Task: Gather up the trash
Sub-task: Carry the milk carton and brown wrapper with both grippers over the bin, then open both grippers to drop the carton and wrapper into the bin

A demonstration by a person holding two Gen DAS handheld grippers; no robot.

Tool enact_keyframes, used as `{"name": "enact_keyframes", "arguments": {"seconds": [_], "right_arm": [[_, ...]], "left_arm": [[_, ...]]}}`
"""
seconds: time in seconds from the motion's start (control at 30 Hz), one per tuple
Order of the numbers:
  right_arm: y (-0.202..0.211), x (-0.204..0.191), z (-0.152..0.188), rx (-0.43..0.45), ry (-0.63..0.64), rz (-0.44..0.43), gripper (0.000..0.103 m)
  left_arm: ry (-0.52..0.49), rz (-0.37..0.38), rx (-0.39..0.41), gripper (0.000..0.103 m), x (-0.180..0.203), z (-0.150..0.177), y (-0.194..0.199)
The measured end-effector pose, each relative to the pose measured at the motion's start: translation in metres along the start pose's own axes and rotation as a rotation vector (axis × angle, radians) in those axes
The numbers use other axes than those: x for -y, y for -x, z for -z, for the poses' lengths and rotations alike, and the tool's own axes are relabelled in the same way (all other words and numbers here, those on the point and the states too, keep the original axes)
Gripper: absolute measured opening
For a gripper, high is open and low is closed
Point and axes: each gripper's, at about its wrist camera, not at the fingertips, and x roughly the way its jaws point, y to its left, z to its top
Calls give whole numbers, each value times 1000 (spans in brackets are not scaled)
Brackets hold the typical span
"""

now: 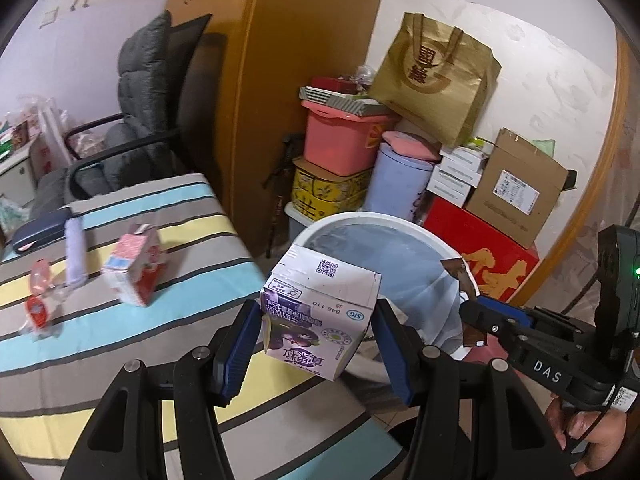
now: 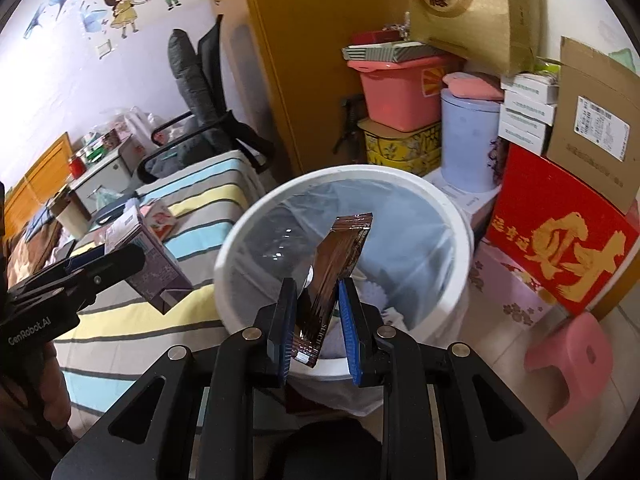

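While both loads hang by the white bin (image 2: 460, 224): left gripper (image 1: 316, 346) jaws clamped on purple milk carton (image 1: 320, 320), right gripper (image 2: 316, 320) jaws narrow, pinching brown wrapper (image 2: 336, 272). Centre over liner, then release; pink carton (image 1: 136, 268) waiting on striped bench (image 1: 120, 360).

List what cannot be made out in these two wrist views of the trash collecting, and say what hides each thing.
- Bottom of the white bin, right wrist view: the brown wrapper and right gripper cover it.
- Near half of the bin, left wrist view: the purple carton in the left gripper blocks it.
- Small pink wrappers on the striped table, left wrist view: blurred.
- The person, left wrist view: only a hand, cut off at the edge.
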Motion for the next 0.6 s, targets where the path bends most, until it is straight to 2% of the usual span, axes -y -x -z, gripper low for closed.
{"name": "enact_keyframes", "arguments": {"seconds": [0.6], "right_arm": [[-26, 29, -4, -59, -18, 42, 25]], "left_arm": [[-46, 104, -67, 58, 28, -11, -68]]}}
